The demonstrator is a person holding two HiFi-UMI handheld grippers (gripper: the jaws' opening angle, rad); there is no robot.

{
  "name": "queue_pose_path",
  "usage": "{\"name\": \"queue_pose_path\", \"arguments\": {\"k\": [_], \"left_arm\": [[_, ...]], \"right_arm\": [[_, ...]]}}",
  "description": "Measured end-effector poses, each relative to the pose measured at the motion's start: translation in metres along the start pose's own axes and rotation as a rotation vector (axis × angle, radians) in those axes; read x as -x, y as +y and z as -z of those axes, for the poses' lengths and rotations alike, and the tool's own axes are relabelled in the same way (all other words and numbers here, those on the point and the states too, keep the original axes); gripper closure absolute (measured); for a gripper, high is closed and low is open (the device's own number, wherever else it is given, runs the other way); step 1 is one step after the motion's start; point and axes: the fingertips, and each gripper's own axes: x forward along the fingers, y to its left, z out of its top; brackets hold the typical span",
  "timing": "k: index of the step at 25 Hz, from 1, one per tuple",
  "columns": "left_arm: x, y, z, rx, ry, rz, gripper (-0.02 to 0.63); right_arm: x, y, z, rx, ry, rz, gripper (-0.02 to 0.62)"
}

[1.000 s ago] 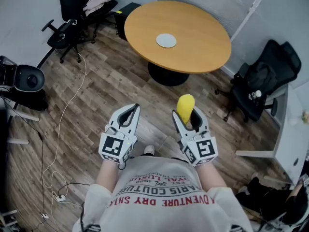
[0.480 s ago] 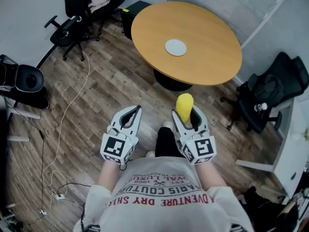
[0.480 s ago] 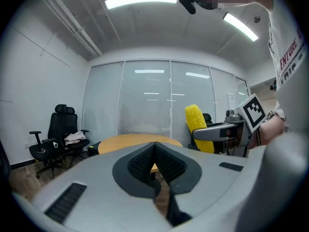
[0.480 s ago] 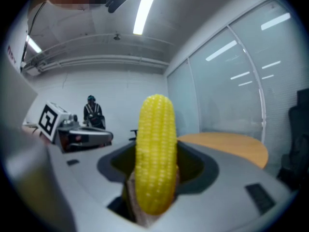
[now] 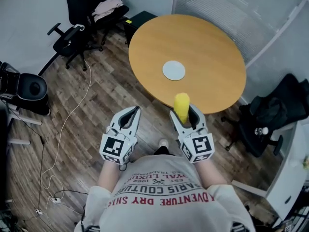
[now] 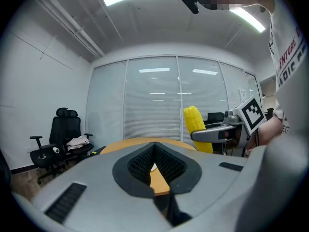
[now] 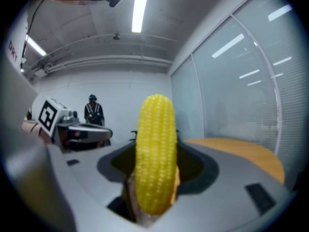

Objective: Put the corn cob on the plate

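Note:
A yellow corn cob [image 5: 181, 106] stands upright in my right gripper [image 5: 186, 114], which is shut on it; its kernels fill the middle of the right gripper view, corn cob [image 7: 155, 151]. The cob hangs just over the near edge of the round wooden table [image 5: 207, 42]. A small pale plate [image 5: 174, 70] lies on the table a little beyond the cob. My left gripper [image 5: 130, 114] is shut with nothing in it, over the floor left of the table; its pads [image 6: 155, 162] meet. The corn cob [image 6: 197, 127] shows at the right of the left gripper view.
Black office chairs [image 5: 79, 21] stand at the far left, one with clothes on it. Another black chair [image 5: 273, 115] sits right of the table. A white cable [image 5: 72, 115] trails over the wooden floor. A glass wall with blinds [image 5: 241, 8] runs behind the table.
The person has walked toward the table; it and the plate now lie closer. The corn cob has come over the table's near edge. Both grippers keep their state.

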Motion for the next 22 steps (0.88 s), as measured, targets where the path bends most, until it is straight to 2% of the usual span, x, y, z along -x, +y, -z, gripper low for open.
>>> {"name": "queue_pose_path", "arguments": {"k": [7,14,22], "left_arm": [[-0.087,0.009,-0.010,0.022,-0.012,-0.017,0.572],[-0.152,0.013,0.002,0.020,0.029,0.078,0.572],[-0.236,0.051,-0.002,-0.005,0.040,0.224,0.572]], "right_arm": [[-0.041,-0.077,-0.008,0.013,0.033,-0.014,0.334],[-0.076,-0.122,0.006,0.000,0.078,0.031,0.334],[-0.123,-0.171,0.011,-0.052,0.091,0.185,0.334]]}}
